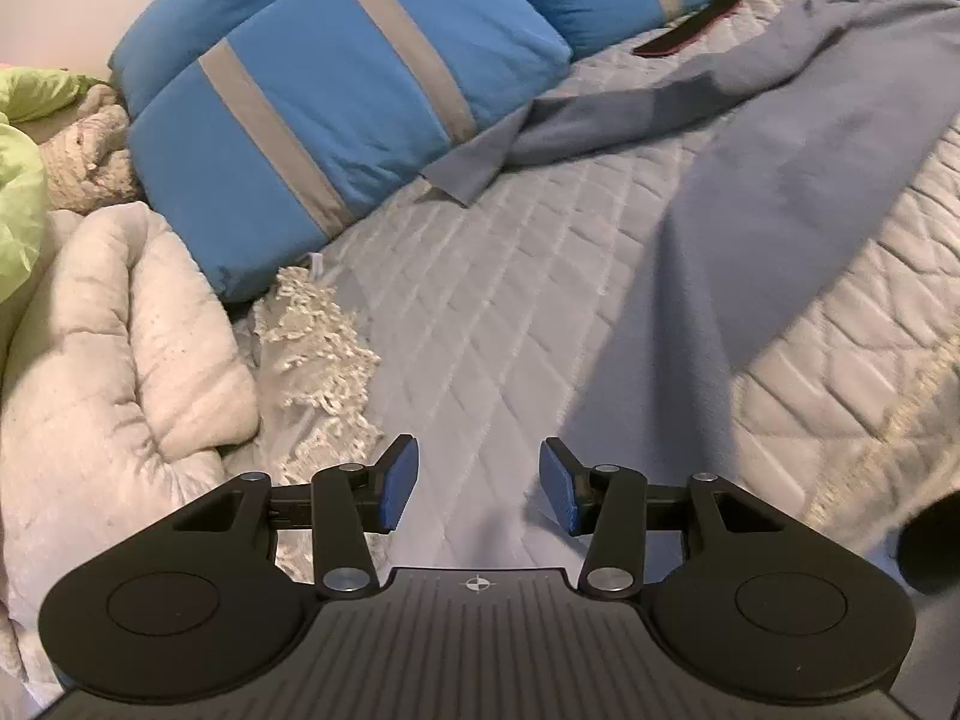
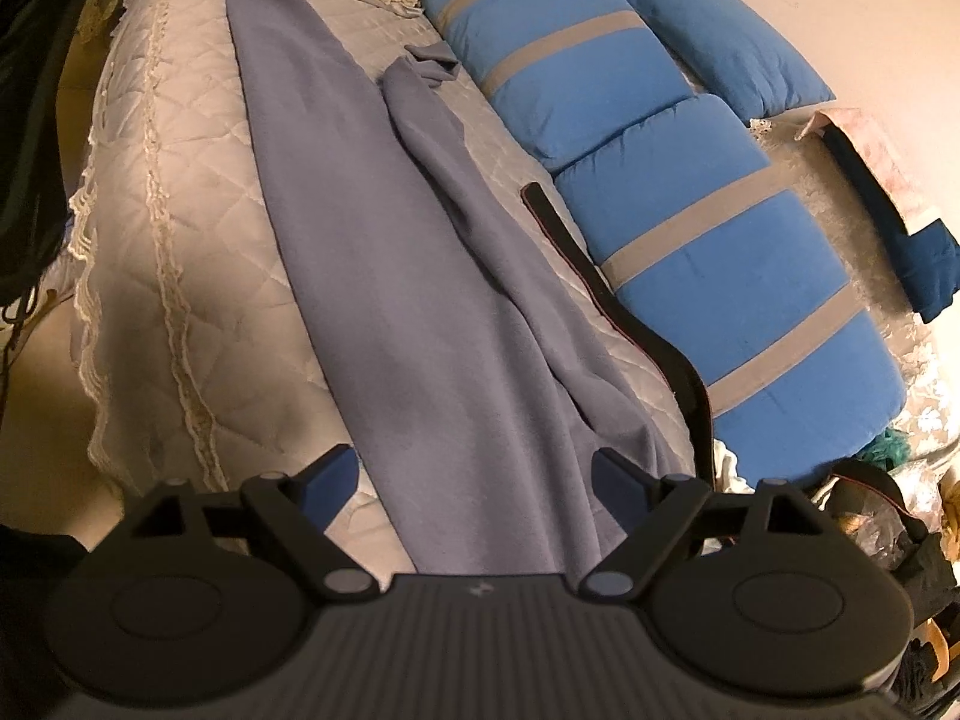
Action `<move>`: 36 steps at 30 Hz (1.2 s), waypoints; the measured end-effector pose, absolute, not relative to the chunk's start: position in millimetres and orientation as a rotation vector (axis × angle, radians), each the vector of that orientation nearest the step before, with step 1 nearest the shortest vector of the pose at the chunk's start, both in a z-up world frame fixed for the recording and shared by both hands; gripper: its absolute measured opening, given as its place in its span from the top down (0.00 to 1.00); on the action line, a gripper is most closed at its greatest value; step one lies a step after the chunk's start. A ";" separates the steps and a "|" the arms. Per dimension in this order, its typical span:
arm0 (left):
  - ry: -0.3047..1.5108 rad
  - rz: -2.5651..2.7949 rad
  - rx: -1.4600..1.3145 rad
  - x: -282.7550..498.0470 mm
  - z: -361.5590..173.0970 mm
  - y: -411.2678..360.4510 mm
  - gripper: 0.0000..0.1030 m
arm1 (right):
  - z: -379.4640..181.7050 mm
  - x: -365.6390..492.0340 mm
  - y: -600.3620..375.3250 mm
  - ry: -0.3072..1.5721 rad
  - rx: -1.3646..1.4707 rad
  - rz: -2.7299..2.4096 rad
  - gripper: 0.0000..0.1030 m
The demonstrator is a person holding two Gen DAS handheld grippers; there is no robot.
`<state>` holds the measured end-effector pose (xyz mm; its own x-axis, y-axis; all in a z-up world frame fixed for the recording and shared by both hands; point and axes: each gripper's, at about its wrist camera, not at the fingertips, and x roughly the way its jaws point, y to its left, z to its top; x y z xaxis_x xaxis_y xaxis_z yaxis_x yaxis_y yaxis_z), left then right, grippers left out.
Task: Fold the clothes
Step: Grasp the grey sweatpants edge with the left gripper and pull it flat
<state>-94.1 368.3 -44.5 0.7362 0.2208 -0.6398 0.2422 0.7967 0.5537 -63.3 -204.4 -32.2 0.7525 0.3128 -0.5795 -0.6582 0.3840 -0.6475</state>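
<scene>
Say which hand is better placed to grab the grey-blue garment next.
Probably right: the right gripper is open directly over the grey-blue garment, cloth showing between its fingers. The left gripper, also open, hovers over bare quilt beside it.

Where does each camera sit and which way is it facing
Left wrist: on the left hand-held gripper, jaws apart and empty, tilted down over the quilt toward the pillows; only the gripper's own fingers show.
Right wrist: on the right hand-held gripper, jaws wide and empty, looking down along the garment; no hand shows.
Shared: garment, quilt, pillows, dark strap.
</scene>
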 end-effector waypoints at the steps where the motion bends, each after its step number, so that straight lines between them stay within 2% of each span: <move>1: 0.759 -0.008 0.668 -93.0 -47.8 366.5 0.58 | -32.7 -63.2 -204.0 0.393 -1.000 0.639 0.11; 10: 0.803 -0.035 0.825 -90.5 -94.2 353.1 0.58 | -34.5 -61.6 -201.1 0.397 -0.989 0.641 0.11; 21: 0.840 -0.082 0.744 -80.7 -95.7 362.4 0.60 | -34.2 -58.2 -196.8 0.407 -0.990 0.638 0.10; 23: 0.891 -0.123 0.621 -71.1 -91.1 374.9 0.74 | -33.9 -58.7 -194.6 0.406 -0.995 0.640 0.10; 24: 0.926 -0.166 0.534 -66.9 -88.4 381.7 0.97 | -33.9 -58.9 -193.5 0.404 -0.997 0.640 0.10; 26: 0.950 -0.194 0.503 -65.0 -86.5 383.6 0.97 | -33.6 -58.8 -192.1 0.405 -0.996 0.640 0.10; 29: 0.918 -0.181 0.653 -70.6 -84.1 374.4 0.97 | -34.2 -59.9 -192.2 0.407 -0.996 0.643 0.09; 36: 0.702 0.075 0.938 -62.5 -81.2 362.2 0.97 | -34.3 -59.0 -193.7 0.402 -0.986 0.634 0.09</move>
